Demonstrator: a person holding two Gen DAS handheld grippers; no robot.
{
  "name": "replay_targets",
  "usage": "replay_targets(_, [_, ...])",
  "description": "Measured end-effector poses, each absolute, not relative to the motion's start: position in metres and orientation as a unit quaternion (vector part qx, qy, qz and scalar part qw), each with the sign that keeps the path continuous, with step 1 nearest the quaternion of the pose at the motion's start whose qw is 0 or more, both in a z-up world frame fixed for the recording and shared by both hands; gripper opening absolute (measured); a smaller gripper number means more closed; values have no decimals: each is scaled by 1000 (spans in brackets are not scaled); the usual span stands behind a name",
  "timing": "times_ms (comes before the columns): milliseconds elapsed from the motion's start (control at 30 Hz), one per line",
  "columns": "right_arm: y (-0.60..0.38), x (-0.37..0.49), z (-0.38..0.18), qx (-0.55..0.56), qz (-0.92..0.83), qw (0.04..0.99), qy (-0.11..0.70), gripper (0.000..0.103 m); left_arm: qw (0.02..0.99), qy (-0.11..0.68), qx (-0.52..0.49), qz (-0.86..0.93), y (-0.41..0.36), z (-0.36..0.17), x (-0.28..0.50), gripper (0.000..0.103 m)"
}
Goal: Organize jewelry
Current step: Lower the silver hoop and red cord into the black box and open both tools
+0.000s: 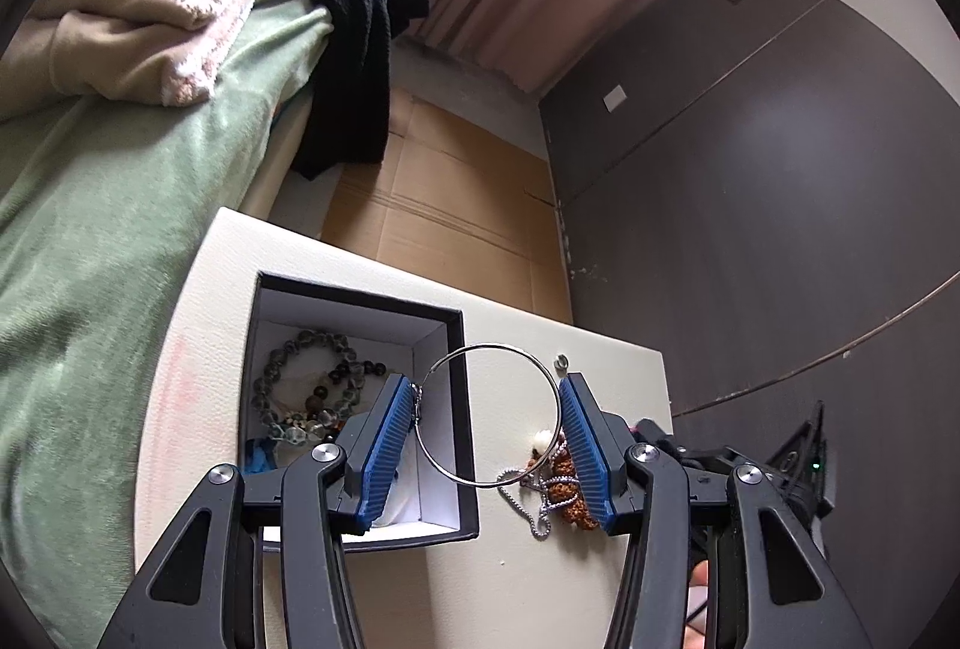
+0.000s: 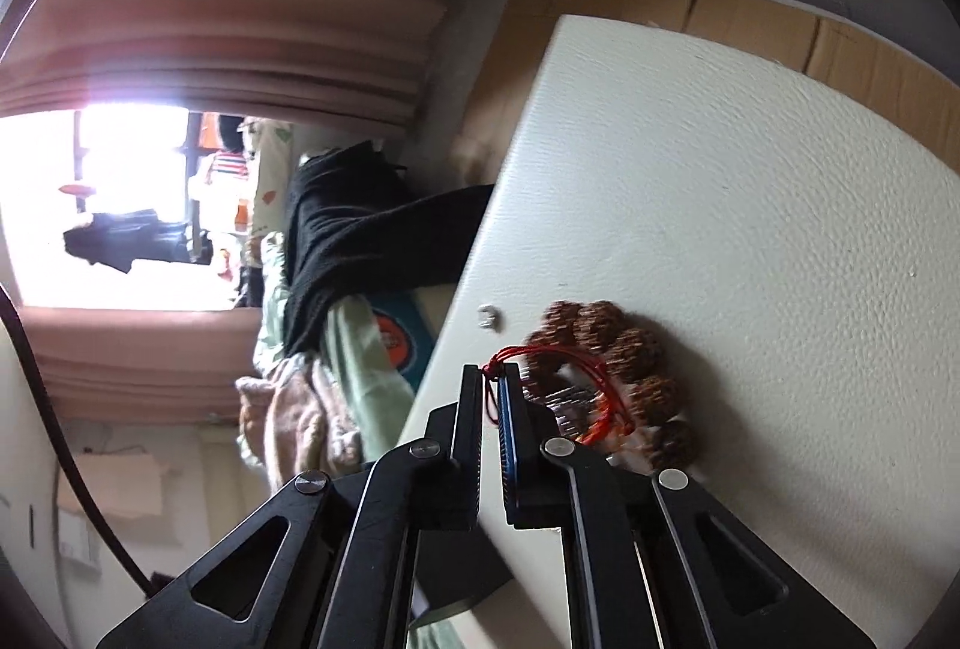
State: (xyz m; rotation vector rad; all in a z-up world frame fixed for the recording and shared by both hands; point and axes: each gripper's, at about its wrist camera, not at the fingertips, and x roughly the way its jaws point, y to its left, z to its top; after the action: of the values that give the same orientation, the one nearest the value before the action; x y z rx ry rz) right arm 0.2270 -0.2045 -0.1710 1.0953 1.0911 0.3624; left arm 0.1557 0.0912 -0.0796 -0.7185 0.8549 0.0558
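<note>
No readable writing; right tongs (image 2: pixel 491 379) apparently pinch red cord (image 2: pixel 510 356).

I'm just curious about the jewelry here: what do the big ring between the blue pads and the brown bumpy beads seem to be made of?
The big ring looks like thin polished metal wire: silvery, with bright glints. The brown beads look like rough natural seeds or carved wood, matte and knobbly; the blur leaves that open. They are strung on a red cord, seemingly thread, knotted.

Daylight glares through the window (image 2: pixel 120 205); fisheye edges bend, brown beads (image 2: pixel 624 349) perhaps motion-blurred.
</note>
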Motion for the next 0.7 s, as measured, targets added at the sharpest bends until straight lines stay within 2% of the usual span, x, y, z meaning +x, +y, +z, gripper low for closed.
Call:
replay_targets(633, [-162, 209, -98, 425, 317, 735, 421, 7, 860, 392, -316, 77, 113, -64, 138, 52])
replay_targets(700, [-152, 207, -95, 415, 329, 736, 421, 7, 856, 397, -325, 65, 116, -67, 141, 56])
